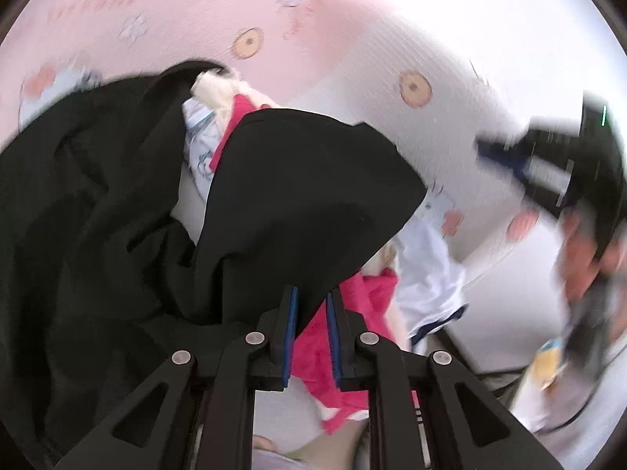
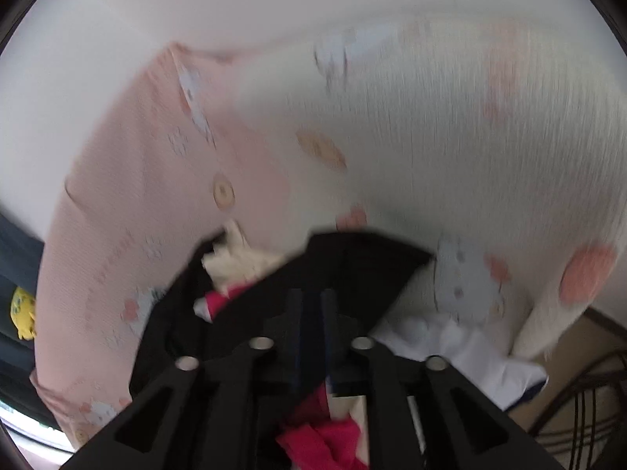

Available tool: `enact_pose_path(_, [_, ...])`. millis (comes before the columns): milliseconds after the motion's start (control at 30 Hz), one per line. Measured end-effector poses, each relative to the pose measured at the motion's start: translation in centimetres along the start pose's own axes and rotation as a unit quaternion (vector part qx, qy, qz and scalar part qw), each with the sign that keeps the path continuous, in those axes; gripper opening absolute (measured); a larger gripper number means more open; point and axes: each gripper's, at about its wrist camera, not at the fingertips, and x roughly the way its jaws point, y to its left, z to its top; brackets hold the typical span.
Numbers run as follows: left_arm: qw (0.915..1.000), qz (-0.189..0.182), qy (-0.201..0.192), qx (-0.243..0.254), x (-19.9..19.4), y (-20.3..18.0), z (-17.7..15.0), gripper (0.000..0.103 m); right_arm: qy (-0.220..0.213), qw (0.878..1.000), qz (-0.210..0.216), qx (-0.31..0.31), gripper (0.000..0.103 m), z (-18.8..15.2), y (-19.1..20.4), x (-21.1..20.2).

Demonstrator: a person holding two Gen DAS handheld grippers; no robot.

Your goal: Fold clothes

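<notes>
Clothes in the pile, approx: 1 black garment [image 1: 305, 180], 1 hot-pink piece [image 1: 364, 297], 1 cream piece [image 1: 219, 90], 1 white item w/ dark trim [image 1: 427, 286] and 1 pale blue-print piece [image 1: 200, 145], all on 1 pink/white cartoon-print sheet [image 1: 333, 47]. 2 grippers: left gripper [image 1: 312, 297] and right gripper [image 2: 312, 305], w/ 2 fingers each. Right view adds 1 yellow object [image 2: 23, 313], too blurry to ID.

A bed cover [image 1: 352, 39], pink at upper left and white toward the right, printed with cartoon motifs and round biscuit shapes, fills the upper frame. On it, centre and lower left, lies a clothes heap: black garment [image 1: 98, 215], pink cloth [image 1: 352, 313], white shirt [image 1: 427, 274], cream cloth [image 1: 219, 90].
</notes>
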Motion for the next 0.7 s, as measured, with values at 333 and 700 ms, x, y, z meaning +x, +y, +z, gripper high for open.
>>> enact_pose_path(333, [0.9951,-0.053,-0.021,-0.081,-2.4,2.7,-2.0,0.078,0.092,0.99,0.072,0.078,0.062,-4.7,-2.2,4.2])
enact_pose_path(700, [0.9979,0.043,0.018,0.046,1.7,1.9,-2.4,0.078,0.075,0.975,0.103,0.181,0.068,-4.9,-5.0,7.5])
